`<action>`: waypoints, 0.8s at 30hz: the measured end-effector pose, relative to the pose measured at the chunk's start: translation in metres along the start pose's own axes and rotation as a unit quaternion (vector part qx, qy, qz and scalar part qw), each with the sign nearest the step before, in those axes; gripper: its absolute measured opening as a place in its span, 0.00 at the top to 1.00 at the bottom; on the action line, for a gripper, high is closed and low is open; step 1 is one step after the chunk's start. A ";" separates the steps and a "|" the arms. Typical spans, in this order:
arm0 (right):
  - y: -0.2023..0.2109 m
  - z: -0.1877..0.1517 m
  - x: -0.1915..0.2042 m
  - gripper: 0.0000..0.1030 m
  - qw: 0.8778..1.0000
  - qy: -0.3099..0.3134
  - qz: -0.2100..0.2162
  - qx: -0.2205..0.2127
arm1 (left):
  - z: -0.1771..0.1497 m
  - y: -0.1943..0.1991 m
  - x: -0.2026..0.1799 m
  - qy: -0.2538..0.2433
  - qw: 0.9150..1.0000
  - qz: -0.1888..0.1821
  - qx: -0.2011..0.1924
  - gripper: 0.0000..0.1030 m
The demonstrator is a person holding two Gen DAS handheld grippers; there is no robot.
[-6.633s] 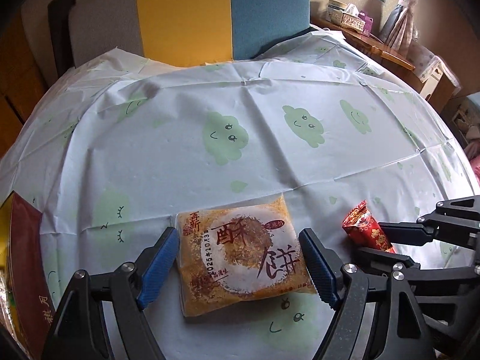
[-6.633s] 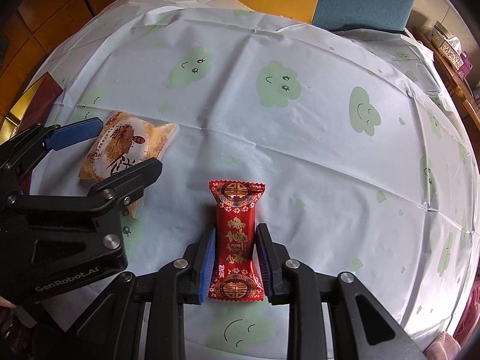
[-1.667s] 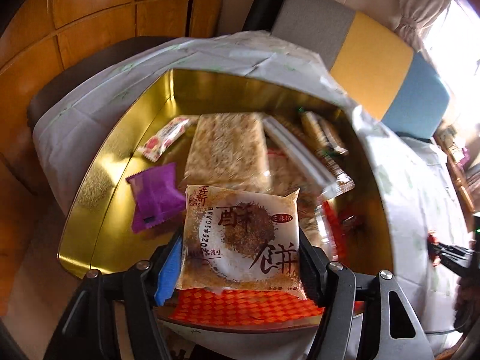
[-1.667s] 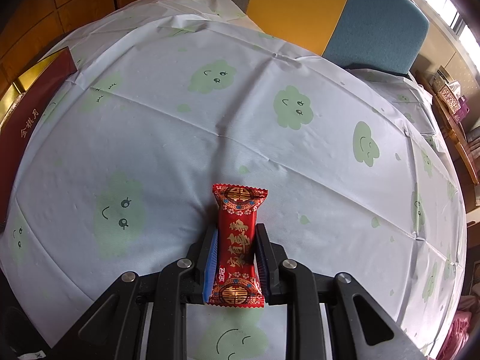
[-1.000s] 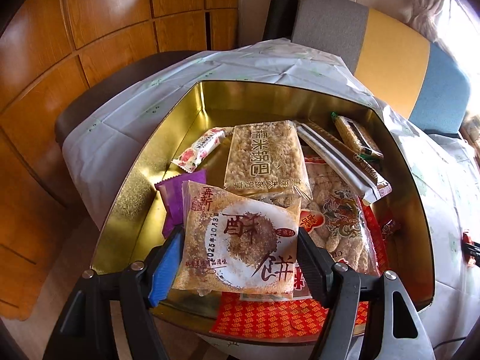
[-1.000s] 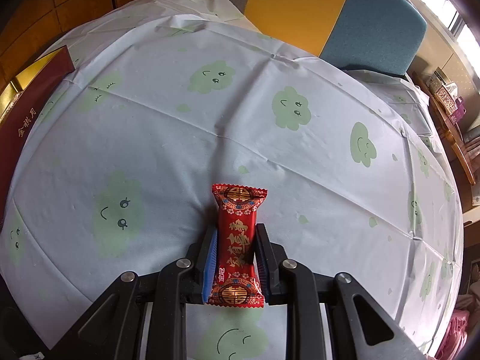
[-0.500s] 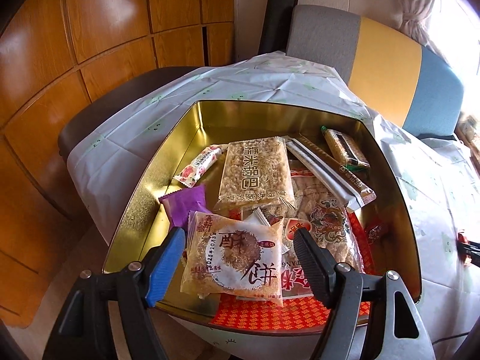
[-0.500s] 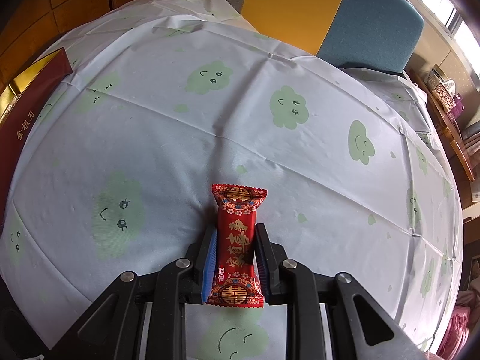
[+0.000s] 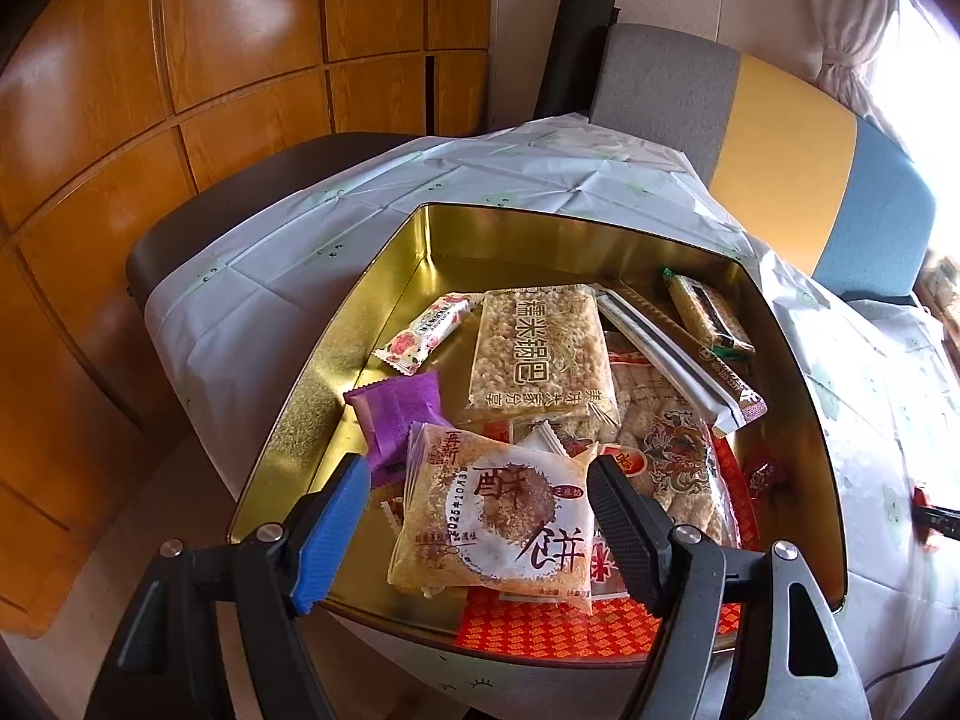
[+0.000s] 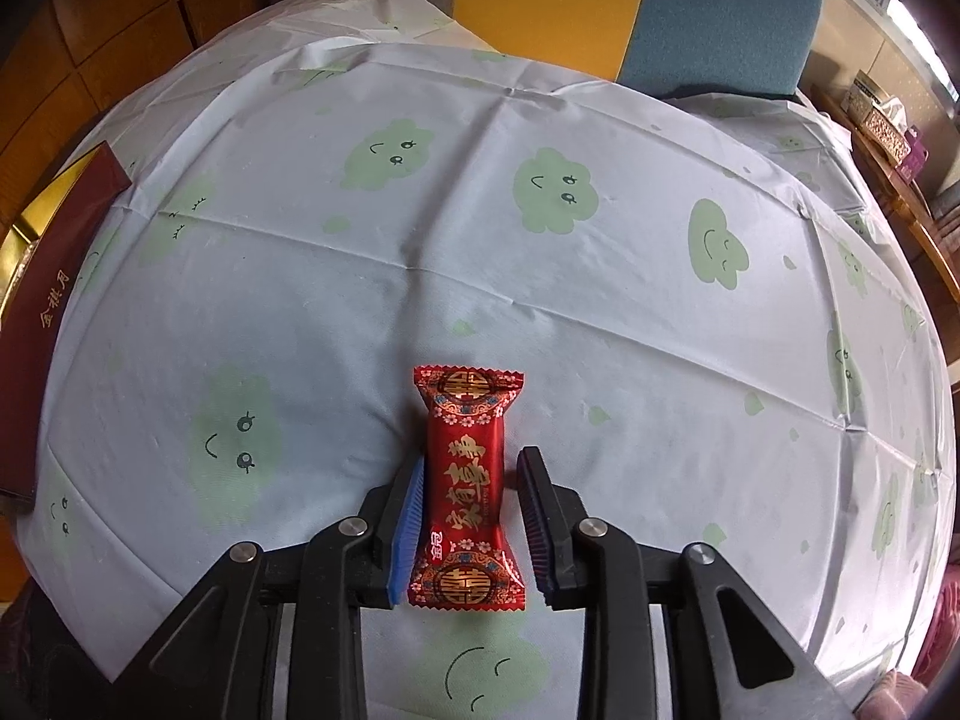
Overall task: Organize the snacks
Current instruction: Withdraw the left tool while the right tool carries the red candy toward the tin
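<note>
Inside gold tin (image 9: 384,276), pastry packet (image 9: 498,516) atop snacks, purple packet (image 9: 399,414) beside

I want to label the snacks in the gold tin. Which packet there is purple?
The small plain purple packet, near the gold tin's left wall, partly under the round-pastry packet. The other wrappers are clear, white, red or golden.

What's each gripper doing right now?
Left gripper: open, pastry packet released into gold tin.
Right gripper: just opening around red candy.
</note>
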State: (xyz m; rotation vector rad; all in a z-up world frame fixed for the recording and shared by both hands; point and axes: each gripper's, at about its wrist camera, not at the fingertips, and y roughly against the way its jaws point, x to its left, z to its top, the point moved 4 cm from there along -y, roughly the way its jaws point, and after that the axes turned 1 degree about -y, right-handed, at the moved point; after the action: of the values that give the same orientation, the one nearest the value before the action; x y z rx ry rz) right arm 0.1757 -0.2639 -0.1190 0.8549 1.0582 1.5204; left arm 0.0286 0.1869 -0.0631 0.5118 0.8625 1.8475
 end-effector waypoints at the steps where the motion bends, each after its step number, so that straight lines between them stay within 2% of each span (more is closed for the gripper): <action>1: 0.000 0.001 -0.002 0.69 1.000 -0.007 0.005 0.004 | 0.000 0.000 0.000 0.000 1.000 -0.002 0.000 0.27; 5: 0.000 0.001 -0.011 0.68 0.999 -0.036 0.023 0.021 | 0.000 0.003 0.000 0.000 1.000 -0.010 -0.004 0.27; 10: 0.003 -0.002 -0.013 0.68 0.999 -0.039 0.020 0.030 | 0.001 0.006 -0.001 0.000 1.000 -0.014 -0.010 0.27; 11: 0.003 -0.002 -0.013 0.68 0.999 -0.039 0.019 0.029 | 0.001 0.007 -0.001 -0.001 1.000 -0.014 -0.010 0.27; 15: 0.004 -0.007 -0.005 0.78 0.999 -0.032 0.004 0.017 | 0.000 0.008 0.001 0.000 1.000 -0.013 -0.009 0.27; 20: 0.006 -0.015 0.007 0.79 1.000 -0.009 -0.024 0.009 | 0.002 0.012 0.005 -0.001 1.000 -0.008 -0.013 0.27; 24: 0.013 -0.013 0.013 0.79 0.999 -0.031 0.009 0.008 | 0.002 0.013 0.009 0.003 1.000 -0.005 -0.014 0.27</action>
State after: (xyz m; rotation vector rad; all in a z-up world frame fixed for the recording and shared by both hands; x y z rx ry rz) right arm 0.1566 -0.2543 -0.1112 0.9196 1.0217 1.4933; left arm 0.0188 0.1923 -0.0525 0.4836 0.8405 1.8515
